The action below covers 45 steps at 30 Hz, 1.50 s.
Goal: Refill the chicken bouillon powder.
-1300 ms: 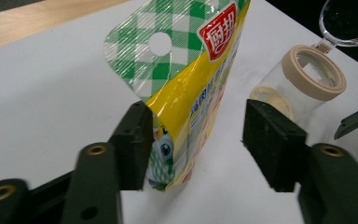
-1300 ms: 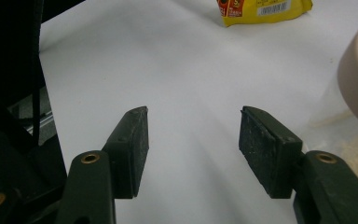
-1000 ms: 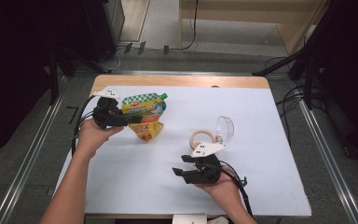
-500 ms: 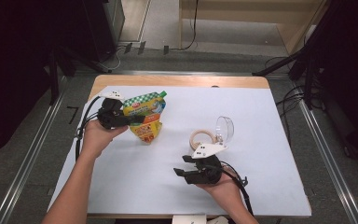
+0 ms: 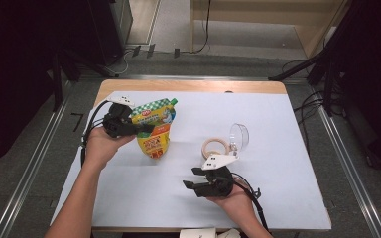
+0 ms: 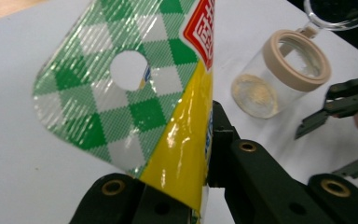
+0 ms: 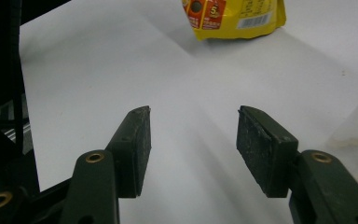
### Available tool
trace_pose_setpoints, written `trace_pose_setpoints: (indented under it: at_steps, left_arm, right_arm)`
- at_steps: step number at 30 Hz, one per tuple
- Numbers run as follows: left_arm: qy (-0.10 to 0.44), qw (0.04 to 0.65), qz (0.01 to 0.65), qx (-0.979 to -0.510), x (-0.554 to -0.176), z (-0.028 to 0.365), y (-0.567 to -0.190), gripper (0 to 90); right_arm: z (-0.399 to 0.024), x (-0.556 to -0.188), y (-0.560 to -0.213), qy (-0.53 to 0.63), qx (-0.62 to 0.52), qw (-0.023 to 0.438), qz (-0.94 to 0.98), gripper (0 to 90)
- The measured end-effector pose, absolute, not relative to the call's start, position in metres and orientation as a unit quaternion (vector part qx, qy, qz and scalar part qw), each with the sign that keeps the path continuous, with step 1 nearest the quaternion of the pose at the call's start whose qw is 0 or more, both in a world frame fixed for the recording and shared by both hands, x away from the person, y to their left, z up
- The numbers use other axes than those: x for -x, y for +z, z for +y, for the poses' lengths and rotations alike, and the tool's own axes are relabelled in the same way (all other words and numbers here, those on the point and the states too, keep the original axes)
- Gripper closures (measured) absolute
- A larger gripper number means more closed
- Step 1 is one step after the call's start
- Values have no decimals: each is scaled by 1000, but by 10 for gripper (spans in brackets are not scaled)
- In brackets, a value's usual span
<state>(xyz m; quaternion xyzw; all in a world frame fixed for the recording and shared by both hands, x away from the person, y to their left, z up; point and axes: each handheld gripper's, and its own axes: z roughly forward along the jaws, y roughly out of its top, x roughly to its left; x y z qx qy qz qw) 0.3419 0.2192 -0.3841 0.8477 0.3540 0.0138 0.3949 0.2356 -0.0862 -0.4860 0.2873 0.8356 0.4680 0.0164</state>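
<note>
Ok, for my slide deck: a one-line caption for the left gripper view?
Left gripper clamps a green-and-yellow pouch, with an open glass jar lying beyond.

pouch (image 6: 135, 93): top & bottom cut off by frame edges in your left gripper view; red label cropped, text unreadable. In the right gripper view just the lower end shows (image 7: 235, 16), rest cut by the top edge.
left gripper (image 5: 146, 130): pad faces hidden behind the pouch in its own view; you can't see the contact surfaces.
jar (image 6: 279, 74): contents blurred, a pale residue at the base, can't ID. In the right gripper view it is cut by the right edge, just a blur.
jar lid (image 6: 340, 11): cropped by the top edge.
right gripper (image 5: 191, 178): fingertips too small in the high view to judge the gap.
print on pouch (image 5: 156, 144): too small to read.
</note>
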Motion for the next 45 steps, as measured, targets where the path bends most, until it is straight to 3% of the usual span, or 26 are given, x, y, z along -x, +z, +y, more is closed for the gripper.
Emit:
trace_pose_setpoints:
  at_steps: [24, 45]
  left_arm:
    - [-6, 417, 290, -861, -297, 180, -327, 900]
    - [-42, 411, 240, -879, -269, 146, -314, 900]
  right_arm:
    - [-84, -237, -490, 469, -288, 28, 835, 472]
    - [-77, -235, -500, 465, -297, 34, 833, 553]
